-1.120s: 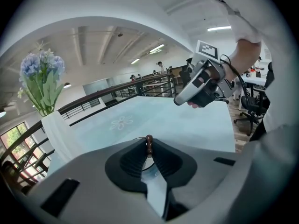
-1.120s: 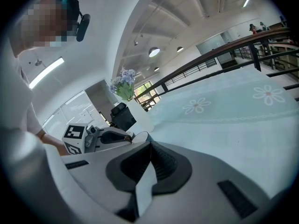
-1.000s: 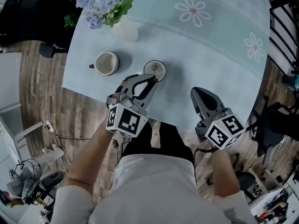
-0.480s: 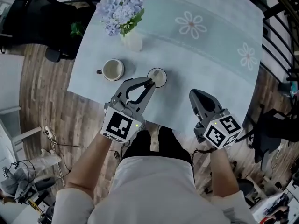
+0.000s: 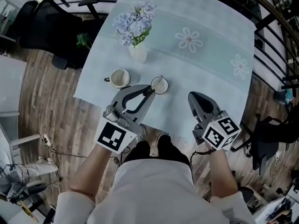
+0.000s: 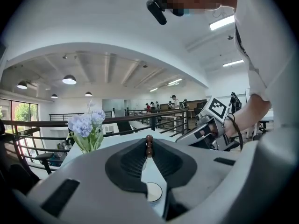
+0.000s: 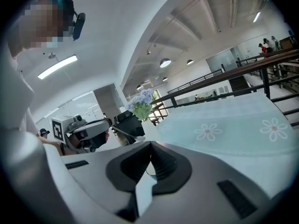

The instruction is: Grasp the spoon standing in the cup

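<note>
**Brown-knobbed spoon pinched in the left tongs above the cup**

Brown beads at the end of the spoon [image 6: 149, 143] are seen clamped between the closed-in jaws of the left gripper [image 5: 150, 90]. From those tips the shaft is slanted far and rightward over the white cup [image 5: 159, 86], which stands just beyond and below. Whether the bowl is clear of the rim cannot be told.

The right gripper [image 5: 192, 97], jaws pressed together on nothing, is held well apart to the right.

A pale blue flowered table [image 5: 210, 45] is shown, with a mug [image 5: 120, 78] left of the cup and a vase of flowers [image 5: 135, 27] farther off. It is surrounded by wood floor [image 5: 51, 97] and a black railing [image 5: 275, 31].
</note>
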